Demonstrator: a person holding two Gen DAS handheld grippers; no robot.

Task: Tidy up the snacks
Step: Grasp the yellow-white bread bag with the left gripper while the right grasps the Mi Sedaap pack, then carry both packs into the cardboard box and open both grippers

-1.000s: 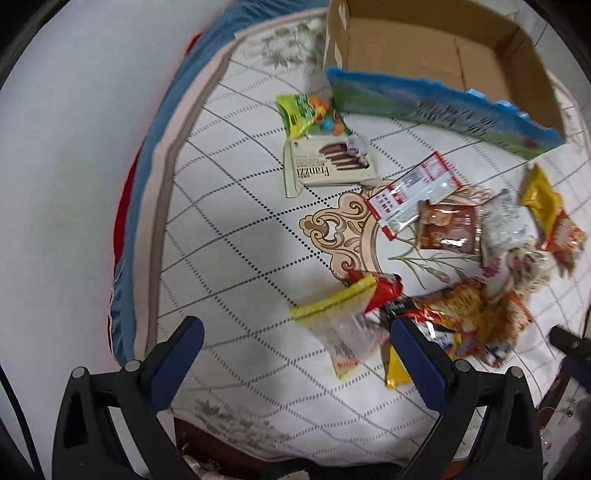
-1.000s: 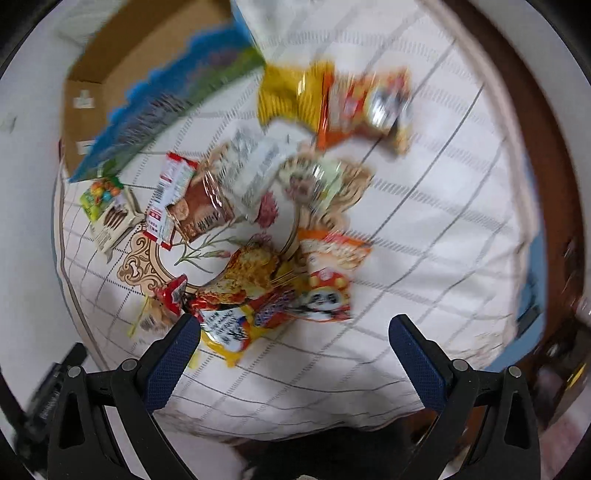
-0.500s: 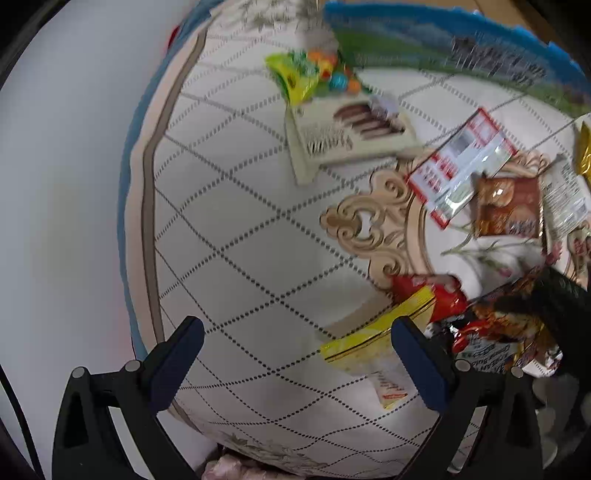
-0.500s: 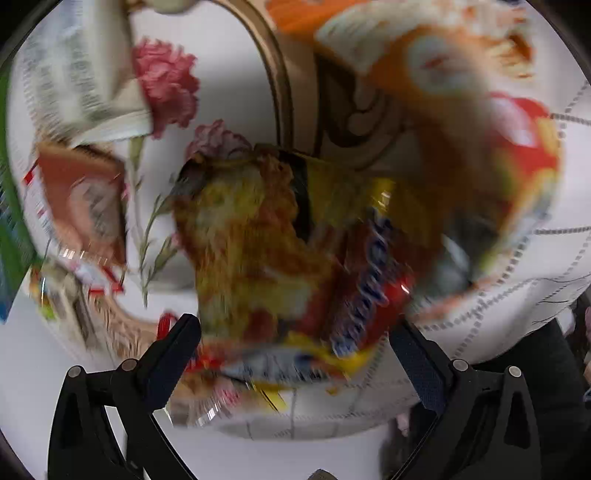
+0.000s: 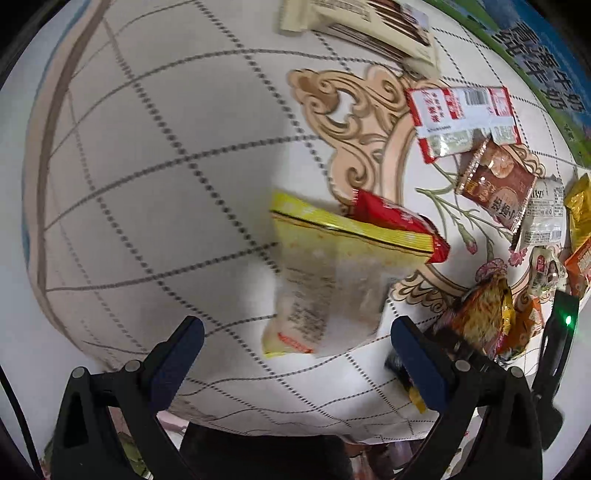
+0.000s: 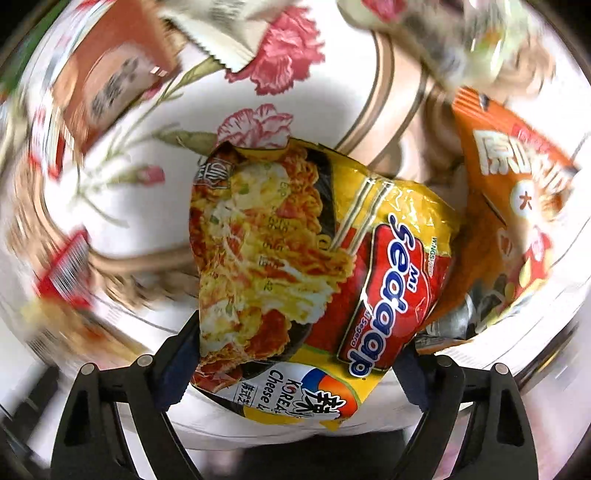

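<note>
A yellow-topped clear packet lies on the patterned tablecloth, partly on a red packet. My left gripper hangs open just above the clear packet's near end, a finger on each side and not touching it. In the right wrist view a yellow and red noodle packet fills the space between the fingers of my right gripper. Those jaws are closing, and the packet's edges overlap both fingertips. I cannot see the pads pressing on it. The same noodle packet shows at the lower right of the left view.
An orange packet lies against the noodle packet's right side. Farther back are a brown packet, a white and red packet, a wafer box and a blue-green carton. The table's edge runs along the left and near sides.
Both grippers have sunk toward the table. The clear packet now sits between the left fingers. The right jaws have narrowed around the noodle packet, which fills that view.
</note>
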